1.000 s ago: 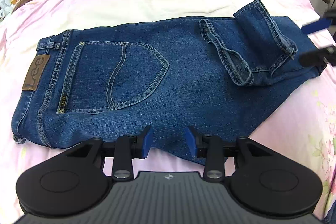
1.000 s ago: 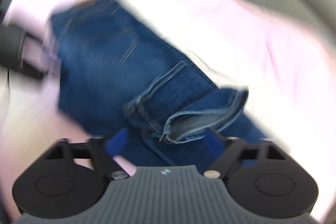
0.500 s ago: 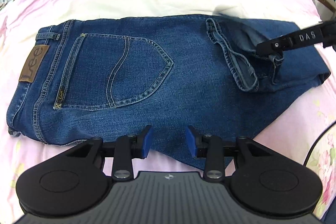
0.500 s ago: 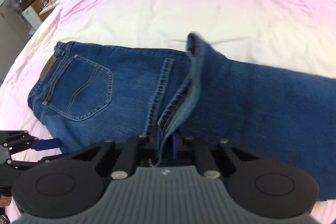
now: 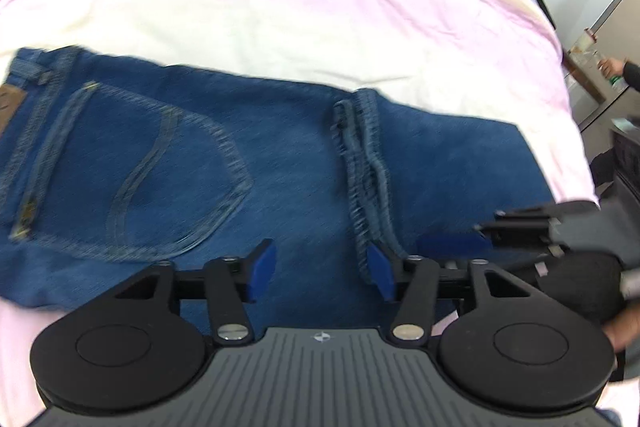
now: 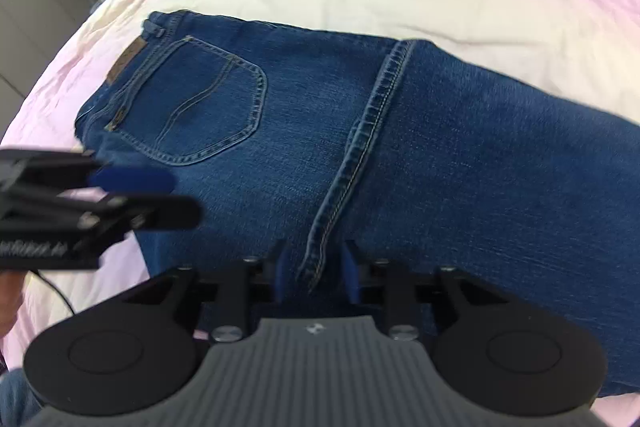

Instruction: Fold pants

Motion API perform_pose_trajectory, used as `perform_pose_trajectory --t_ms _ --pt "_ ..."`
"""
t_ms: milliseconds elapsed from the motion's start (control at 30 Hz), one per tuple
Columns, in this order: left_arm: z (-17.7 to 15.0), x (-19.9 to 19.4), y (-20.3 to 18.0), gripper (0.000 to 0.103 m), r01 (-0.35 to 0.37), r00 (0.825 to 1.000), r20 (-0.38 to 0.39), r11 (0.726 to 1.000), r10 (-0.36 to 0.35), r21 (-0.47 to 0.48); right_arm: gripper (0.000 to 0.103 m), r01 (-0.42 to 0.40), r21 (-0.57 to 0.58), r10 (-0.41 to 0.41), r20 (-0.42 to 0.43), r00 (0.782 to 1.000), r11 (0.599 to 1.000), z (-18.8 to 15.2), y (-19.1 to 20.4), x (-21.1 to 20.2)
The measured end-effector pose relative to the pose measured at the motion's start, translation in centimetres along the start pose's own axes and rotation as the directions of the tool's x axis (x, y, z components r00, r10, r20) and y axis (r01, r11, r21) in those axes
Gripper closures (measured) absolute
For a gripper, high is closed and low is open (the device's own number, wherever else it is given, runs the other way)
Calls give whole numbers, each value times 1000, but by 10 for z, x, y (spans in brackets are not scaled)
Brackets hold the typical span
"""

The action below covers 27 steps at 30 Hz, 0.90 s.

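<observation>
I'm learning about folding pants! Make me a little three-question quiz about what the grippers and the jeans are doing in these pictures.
1. True or false: the left gripper is pinching the jeans.
2. Which part of the jeans lies between the right gripper's fingers? A) the back pocket B) the leg hem C) the brown patch
3. Fill in: the jeans lie on a pink and cream ____.

Key
1. False. Its fingers are spread wide, with nothing gripped between them.
2. B. The stitched hem runs down between the fingers, which stand a little apart.
3. Bedsheet.
</observation>
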<state>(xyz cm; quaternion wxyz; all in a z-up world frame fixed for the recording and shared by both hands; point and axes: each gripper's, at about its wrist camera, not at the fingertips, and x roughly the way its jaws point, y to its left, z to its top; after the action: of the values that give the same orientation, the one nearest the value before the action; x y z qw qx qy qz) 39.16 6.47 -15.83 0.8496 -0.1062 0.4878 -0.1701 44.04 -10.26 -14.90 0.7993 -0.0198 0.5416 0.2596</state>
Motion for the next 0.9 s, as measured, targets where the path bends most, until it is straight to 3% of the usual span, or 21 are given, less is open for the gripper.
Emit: perform_pose_trajectory --t_ms 100,200,267,467,567,667,767,900 --pt "13 21 -8 31 27 1000 5 999 -27 -40 61 32 -42 -31 31 999 999 -6 -7 -23" --pt "22 46 -10 31 72 997 -6 991 -73 -115 59 160 -100 -155 56 986 982 -14 -28 -43" --pt "25 63 -12 34 70 996 -38 987 -76 -148 59 203 -107 -196 65 978 973 -20 -47 -50" --pt "30 91 -12 34 52 997 -55 985 -62 -163 59 186 -30 -183 70 981 982 -30 -96 -51" --pt "32 101 -17 42 49 997 -48 988 -56 -143 59 168 -31 -165 81 983 985 -33 -105 -45" --pt "29 106 -28 58 28 999 -31 994 -32 -107 58 152 -39 -147 95 984 988 -36 -109 -41" --pt "28 98 -40 83 17 1000 0 997 -17 -70 57 139 -44 -134 106 985 989 -39 -110 -42" --pt "26 78 -65 89 -43 998 55 999 41 28 57 137 -29 -133 108 985 990 -40 -112 -48"
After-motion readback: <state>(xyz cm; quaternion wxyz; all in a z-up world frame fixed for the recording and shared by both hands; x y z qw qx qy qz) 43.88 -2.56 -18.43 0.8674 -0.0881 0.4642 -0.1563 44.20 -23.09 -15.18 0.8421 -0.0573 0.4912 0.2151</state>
